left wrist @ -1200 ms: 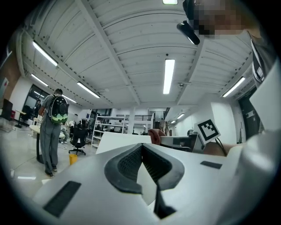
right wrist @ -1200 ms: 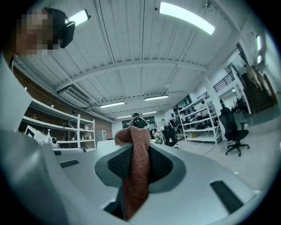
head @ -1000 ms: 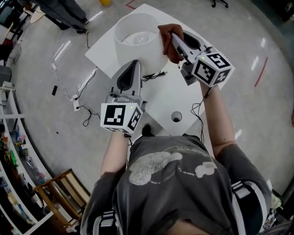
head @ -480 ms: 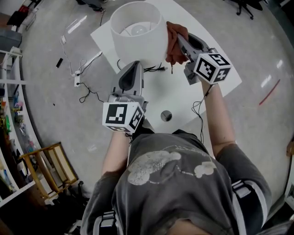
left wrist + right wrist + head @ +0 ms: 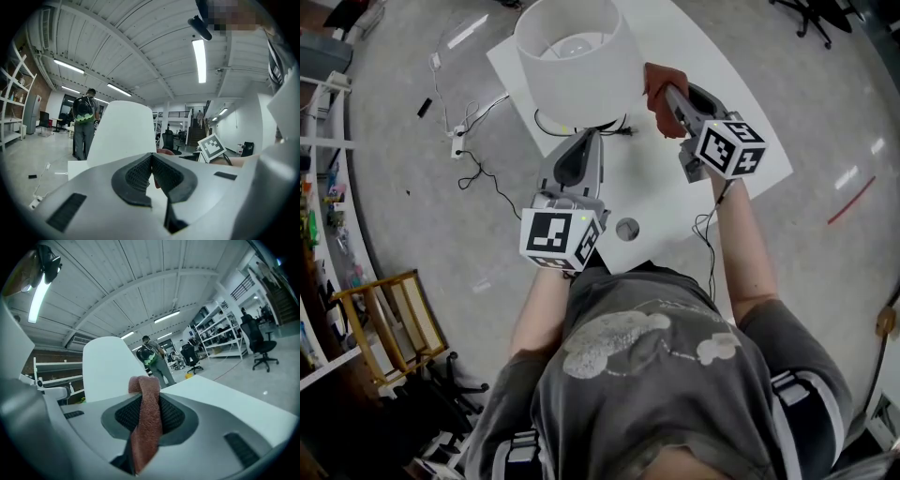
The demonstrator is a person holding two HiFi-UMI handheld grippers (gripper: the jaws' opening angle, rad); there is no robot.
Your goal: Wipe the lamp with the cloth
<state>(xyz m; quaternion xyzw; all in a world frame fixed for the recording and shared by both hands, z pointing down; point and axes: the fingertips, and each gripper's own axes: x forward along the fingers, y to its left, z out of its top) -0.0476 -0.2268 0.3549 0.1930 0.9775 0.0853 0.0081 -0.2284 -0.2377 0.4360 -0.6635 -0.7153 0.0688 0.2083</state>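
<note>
A lamp with a white drum shade [image 5: 577, 66] stands on the white table [image 5: 741, 141], its bulb visible inside. My right gripper [image 5: 667, 94] is shut on a reddish-brown cloth [image 5: 657, 92] just right of the shade; the cloth [image 5: 146, 420] hangs folded between the jaws, with the shade [image 5: 108, 367] a little beyond. My left gripper [image 5: 578, 141] sits near the lamp's base, below the shade [image 5: 123, 136], its jaws shut with nothing between them.
A black cord [image 5: 614, 131] trails from the lamp's base across the table. A round hole [image 5: 627, 228] is in the table near its front edge. Cables and a power strip [image 5: 455, 145] lie on the floor at left. A person with a backpack [image 5: 84, 123] stands beyond the table.
The cloth in my right gripper has slid down and away from the shade's upper rim toward its lower right side. The left gripper has stayed by the lamp's base.
</note>
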